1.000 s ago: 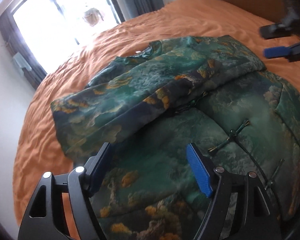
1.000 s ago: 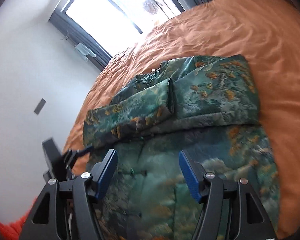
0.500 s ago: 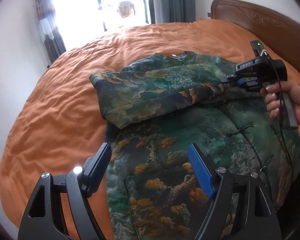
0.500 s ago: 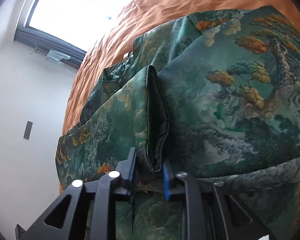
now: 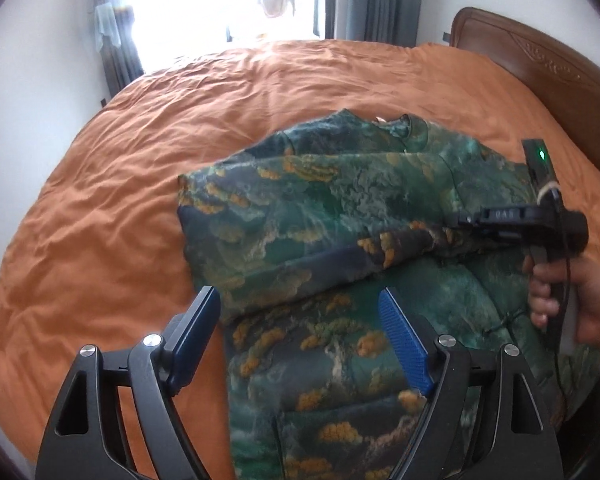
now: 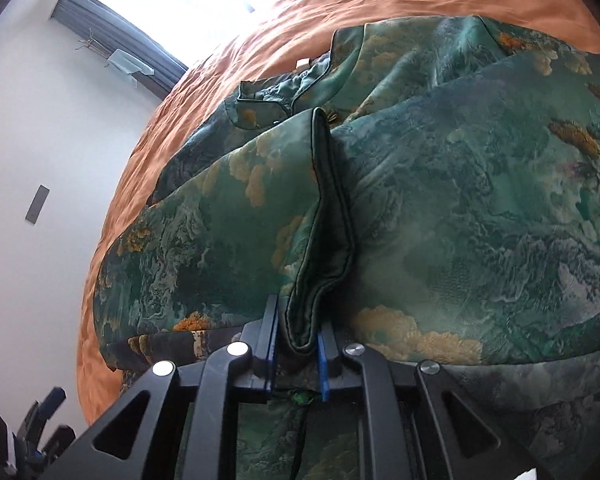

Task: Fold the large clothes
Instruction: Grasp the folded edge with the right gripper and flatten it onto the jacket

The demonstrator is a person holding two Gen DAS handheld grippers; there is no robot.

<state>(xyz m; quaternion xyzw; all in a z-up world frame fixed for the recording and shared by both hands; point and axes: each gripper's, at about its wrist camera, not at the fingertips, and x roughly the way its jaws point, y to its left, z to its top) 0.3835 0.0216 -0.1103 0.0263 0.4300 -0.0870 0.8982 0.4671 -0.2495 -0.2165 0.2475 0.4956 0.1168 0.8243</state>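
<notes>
Fingers (image 6: 269,344) pinch cuff (image 6: 320,248) — tips hidden, left gripper (image 5: 300,328) opening

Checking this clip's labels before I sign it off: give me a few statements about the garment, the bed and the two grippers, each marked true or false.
1. The right gripper is shut on a cuff of the green patterned garment. True.
2. The left gripper grips the garment's hem. False: it holds nothing, and its jaws are opening.
3. The garment lies on an orange bedspread. True.
4. Both sleeves are spread out flat to the sides. False: they are folded across the body.
5. A wooden headboard shows at the bed's far right in the left wrist view. True.
</notes>
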